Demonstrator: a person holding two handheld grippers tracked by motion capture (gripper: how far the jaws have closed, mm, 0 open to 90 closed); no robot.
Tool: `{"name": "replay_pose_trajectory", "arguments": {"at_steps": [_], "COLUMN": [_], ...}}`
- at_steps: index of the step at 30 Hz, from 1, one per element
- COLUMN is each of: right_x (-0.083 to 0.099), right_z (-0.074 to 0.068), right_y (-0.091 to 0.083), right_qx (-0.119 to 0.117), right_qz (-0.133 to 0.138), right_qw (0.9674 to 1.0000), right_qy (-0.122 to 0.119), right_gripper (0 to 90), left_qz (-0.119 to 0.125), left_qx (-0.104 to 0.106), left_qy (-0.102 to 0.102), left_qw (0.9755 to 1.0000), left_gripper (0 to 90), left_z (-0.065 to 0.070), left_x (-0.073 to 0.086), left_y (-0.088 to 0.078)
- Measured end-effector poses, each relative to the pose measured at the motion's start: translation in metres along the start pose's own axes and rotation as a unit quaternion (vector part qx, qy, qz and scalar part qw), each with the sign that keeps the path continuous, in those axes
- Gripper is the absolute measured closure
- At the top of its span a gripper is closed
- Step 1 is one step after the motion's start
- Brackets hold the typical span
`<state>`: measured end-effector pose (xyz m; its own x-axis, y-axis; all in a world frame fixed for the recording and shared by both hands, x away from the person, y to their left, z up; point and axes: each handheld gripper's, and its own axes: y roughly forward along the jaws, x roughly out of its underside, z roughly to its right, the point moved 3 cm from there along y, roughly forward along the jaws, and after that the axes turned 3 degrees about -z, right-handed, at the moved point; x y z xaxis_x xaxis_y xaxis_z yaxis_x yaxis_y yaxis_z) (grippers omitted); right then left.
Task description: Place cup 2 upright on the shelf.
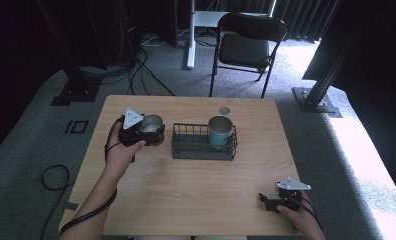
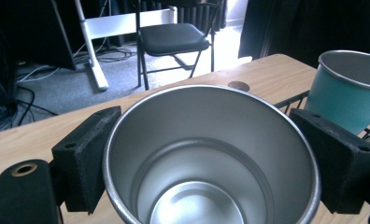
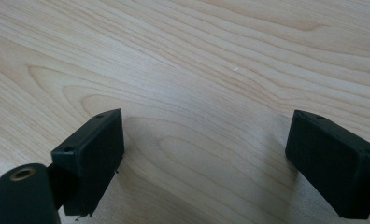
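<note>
The left gripper [image 1: 147, 131] clamps a steel cup [image 2: 211, 154] between its pads, mouth up, near the table's [image 1: 196, 200] left edge, just left of the wire basket [image 1: 204, 148] holding a teal cup [image 1: 220, 131]. The right gripper [image 3: 204, 154] rests with jaws apart near the front right corner.

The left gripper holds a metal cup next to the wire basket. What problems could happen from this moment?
1. The left gripper clamps the steel cup only at its smooth rim, so it might slip or tilt.
2. The teal cup already stands in the wire basket; the steel cup could knock against it or catch the basket's wall when going in.
</note>
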<state>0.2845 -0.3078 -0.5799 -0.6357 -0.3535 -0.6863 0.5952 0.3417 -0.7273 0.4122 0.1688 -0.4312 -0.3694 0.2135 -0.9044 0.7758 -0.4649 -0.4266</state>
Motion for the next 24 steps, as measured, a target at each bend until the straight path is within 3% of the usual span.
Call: {"name": "replay_pose_trajectory", "arguments": {"at_steps": [15,24], "right_x": [0.0,0.0], "right_z": [0.0,0.0], "right_y": [0.0,0.0], "right_qx": [0.0,0.0], "right_qz": [0.0,0.0], "right_qw": [1.0,1.0], "right_qy": [0.0,0.0], "right_gripper": [11.1,11.1], "left_qz": [0.018,0.017], "left_qx": [0.028,0.04], "left_qy": [0.001,0.015], "left_qw": [0.9994,0.999], "left_gripper": [14.1,14.1], "left_z": [0.019,0.037], "left_x": [-0.029,-0.031], "left_y": [0.014,0.031]}}
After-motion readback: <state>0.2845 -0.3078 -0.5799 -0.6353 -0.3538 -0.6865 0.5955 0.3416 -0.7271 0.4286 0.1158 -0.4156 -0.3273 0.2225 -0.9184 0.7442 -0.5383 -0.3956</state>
